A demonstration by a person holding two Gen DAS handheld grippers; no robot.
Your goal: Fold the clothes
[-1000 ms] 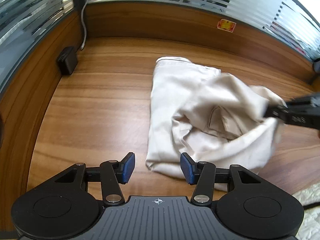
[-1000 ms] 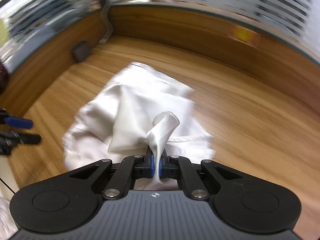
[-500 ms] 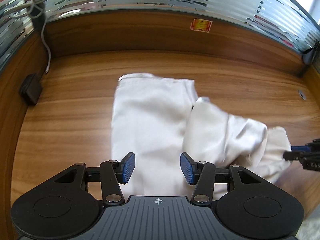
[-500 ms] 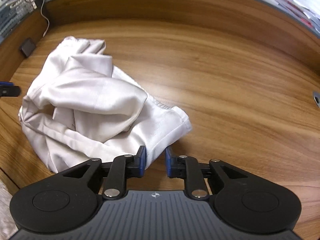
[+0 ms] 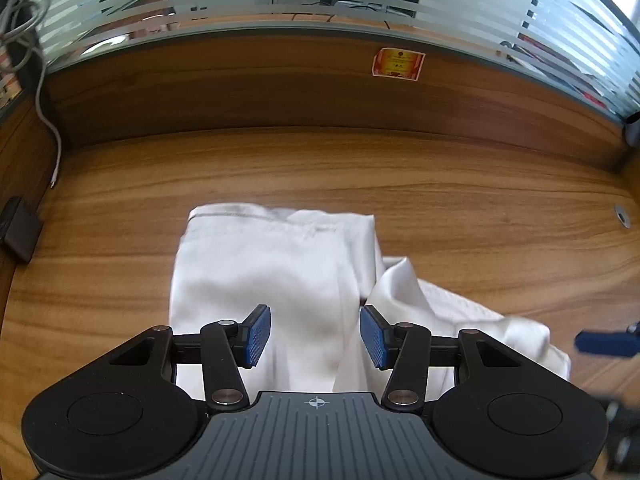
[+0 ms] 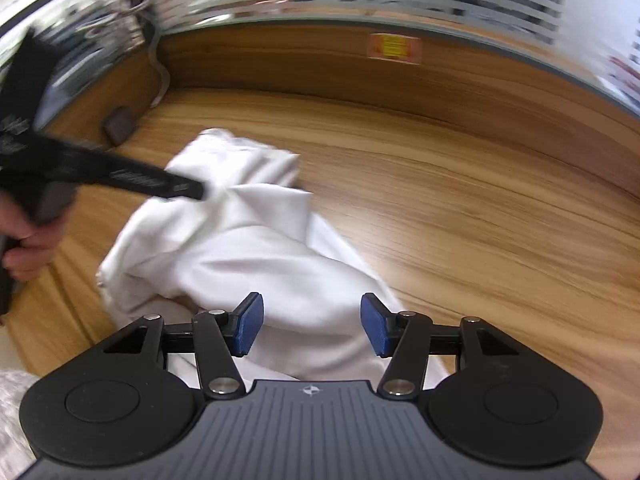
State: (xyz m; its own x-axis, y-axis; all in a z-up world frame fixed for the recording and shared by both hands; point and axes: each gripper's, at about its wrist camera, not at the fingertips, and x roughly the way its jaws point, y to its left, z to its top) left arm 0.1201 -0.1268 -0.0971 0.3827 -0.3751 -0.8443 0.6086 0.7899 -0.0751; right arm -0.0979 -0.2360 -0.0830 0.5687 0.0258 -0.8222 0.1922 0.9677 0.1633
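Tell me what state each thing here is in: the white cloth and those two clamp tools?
White garment: lying on the wooden desk, partly folded, right side bunched.
Left gripper: jaws open, holding nothing.
Right gripper: jaws just opened, apart above the cloth, gripping nothing.

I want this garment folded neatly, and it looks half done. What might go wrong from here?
1. The right gripper has just been opening; nothing is pinched, and the white garment lies bunched on its right side, so that lump may get folded in.
2. The left gripper is open over the smooth part; grabbing there could wrinkle it.
3. Both grippers are close together over the cloth and might collide.
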